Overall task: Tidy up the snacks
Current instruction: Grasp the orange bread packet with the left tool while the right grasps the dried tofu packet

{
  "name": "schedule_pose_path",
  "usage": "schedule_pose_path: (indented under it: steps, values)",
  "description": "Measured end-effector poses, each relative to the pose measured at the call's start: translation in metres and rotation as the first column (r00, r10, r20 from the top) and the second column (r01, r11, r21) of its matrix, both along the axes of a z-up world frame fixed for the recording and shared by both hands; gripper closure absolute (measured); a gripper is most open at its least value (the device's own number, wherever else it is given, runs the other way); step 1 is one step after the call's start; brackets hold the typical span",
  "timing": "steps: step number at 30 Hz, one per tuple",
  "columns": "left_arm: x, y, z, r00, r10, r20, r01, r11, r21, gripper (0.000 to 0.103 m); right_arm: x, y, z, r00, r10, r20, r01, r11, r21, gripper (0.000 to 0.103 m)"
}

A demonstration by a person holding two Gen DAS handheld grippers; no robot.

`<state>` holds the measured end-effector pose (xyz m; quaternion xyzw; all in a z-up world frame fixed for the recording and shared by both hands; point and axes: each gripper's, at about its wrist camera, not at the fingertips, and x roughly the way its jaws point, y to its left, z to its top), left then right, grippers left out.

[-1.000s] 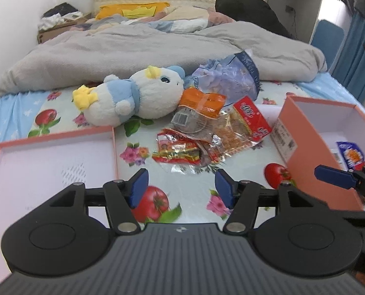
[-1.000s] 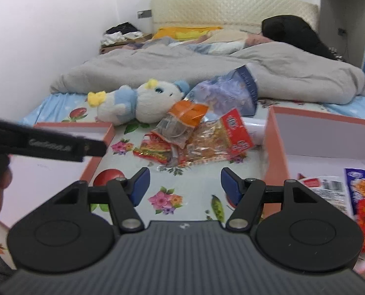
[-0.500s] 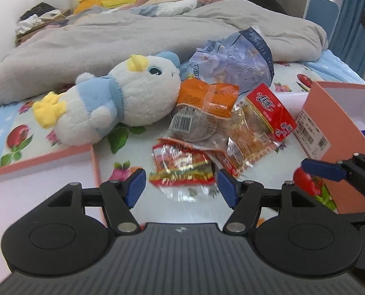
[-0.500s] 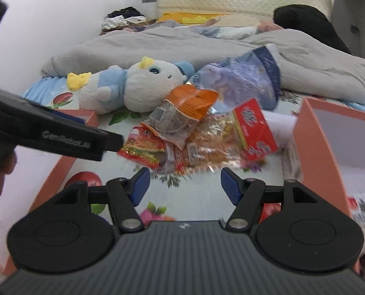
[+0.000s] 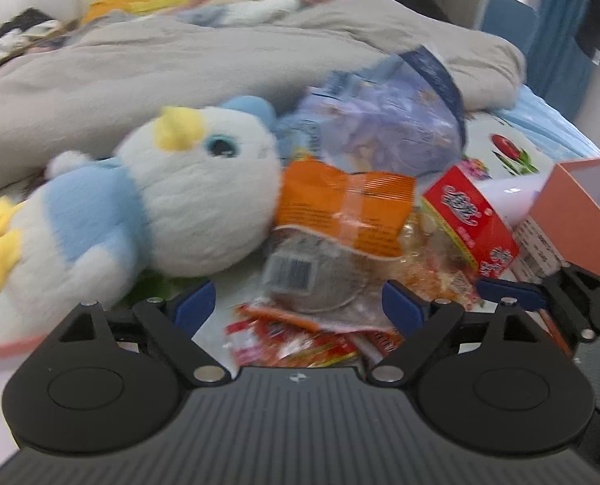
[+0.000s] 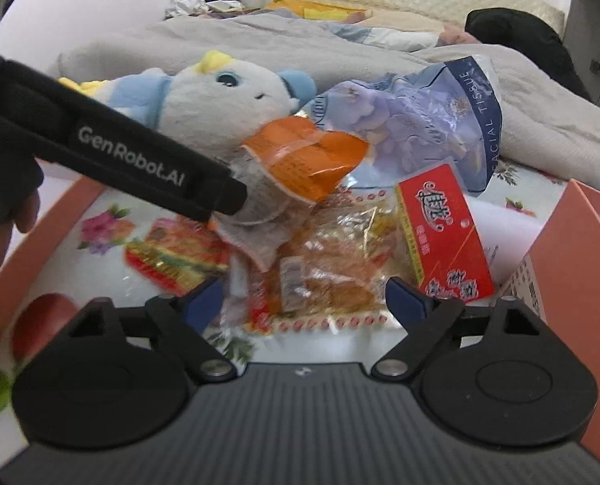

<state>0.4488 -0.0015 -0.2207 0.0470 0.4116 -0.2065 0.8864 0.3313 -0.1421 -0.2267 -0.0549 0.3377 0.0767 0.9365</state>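
Over the blurred snack pile [image 5: 340, 250] both the left gripper [image 5: 296, 303] and right gripper [image 6: 304, 295] are opening, gripping nothing

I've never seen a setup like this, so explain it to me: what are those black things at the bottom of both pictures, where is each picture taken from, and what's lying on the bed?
No robot here: a person holds a two-finger grabbing tool in each hand, each with a camera looking along its fingers. One picture comes from the left gripper, the other from the right gripper; the black bar crossing the right picture is the left tool.

On the flowered bedsheet lies a pile of snack packets: an orange packet, a red packet and a small striped packet. Beside them are a plush toy, a tissue pack and a grey blanket. An orange box stands to the right.

Both grippers' jaws are opening, and neither holds anything.
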Motion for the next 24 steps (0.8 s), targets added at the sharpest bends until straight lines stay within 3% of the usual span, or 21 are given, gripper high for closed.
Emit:
schedule_pose_path:
  steps: [3, 7, 10, 15, 21, 24]
  values:
    - [0.007, -0.012, -0.004, 0.996, -0.082, 0.031, 0.081, 0.996, 0.022, 0.011, 0.008, -0.002, -0.006, 1.0, -0.008, -0.005, 0.008, 1.0, -0.001, 0.014]
    - [0.019, -0.02, -0.011, 0.994, -0.11, 0.027, 0.108, 0.993, 0.049, 0.011, 0.017, -0.007, -0.009, 0.999, -0.039, -0.005, 0.039, 0.999, 0.038, 0.014]
    - [0.028, -0.02, -0.015, 0.992, -0.129, 0.003, 0.129, 0.992, 0.016, 0.011, 0.024, -0.009, -0.011, 0.999, -0.034, 0.003, 0.034, 0.996, 0.084, 0.014]
    - [0.041, -0.022, -0.024, 0.99, -0.119, -0.077, 0.121, 0.993, 0.012, 0.013, 0.03, -0.002, -0.018, 0.999, -0.042, -0.016, 0.043, 0.996, 0.072, 0.013]
    - [0.038, -0.031, -0.021, 0.988, -0.136, -0.075, 0.139, 0.99, 0.033, 0.031, 0.032, 0.004, -0.021, 0.998, -0.059, -0.035, 0.06, 0.997, 0.05, 0.015]
    - [0.037, -0.03, -0.016, 0.989, -0.121, -0.083, 0.122, 0.993, 0.01, 0.043, 0.033, 0.009, -0.019, 0.997, -0.064, -0.039, 0.066, 0.997, 0.042, 0.025]
